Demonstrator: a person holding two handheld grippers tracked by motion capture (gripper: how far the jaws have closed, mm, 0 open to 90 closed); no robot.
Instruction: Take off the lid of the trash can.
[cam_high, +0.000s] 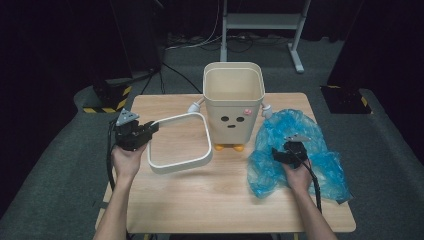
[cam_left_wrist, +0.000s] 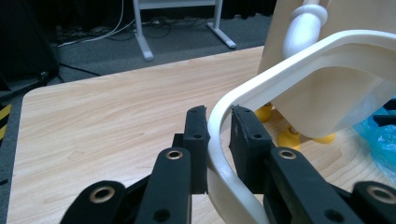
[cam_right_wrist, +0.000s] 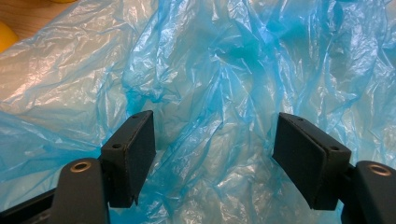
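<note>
A cream plastic ring (cam_high: 180, 144), square with rounded corners and open in the middle, is held tilted above the wooden table, its left edge pinched and its far side raised. To the right lies a crumpled, see-through blue plastic bag (cam_high: 295, 155), spread loosely on the table in soft folds and creases, reaching toward the table's right edge.

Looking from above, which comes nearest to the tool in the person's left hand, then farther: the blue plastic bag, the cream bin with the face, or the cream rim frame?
1. Cream rim frame: clamped in the left tool, at the table's left.
2. Cream bin: standing upright mid-table, beyond the frame.
3. Blue plastic bag: lying at the table's right side, under the other hand.
</note>
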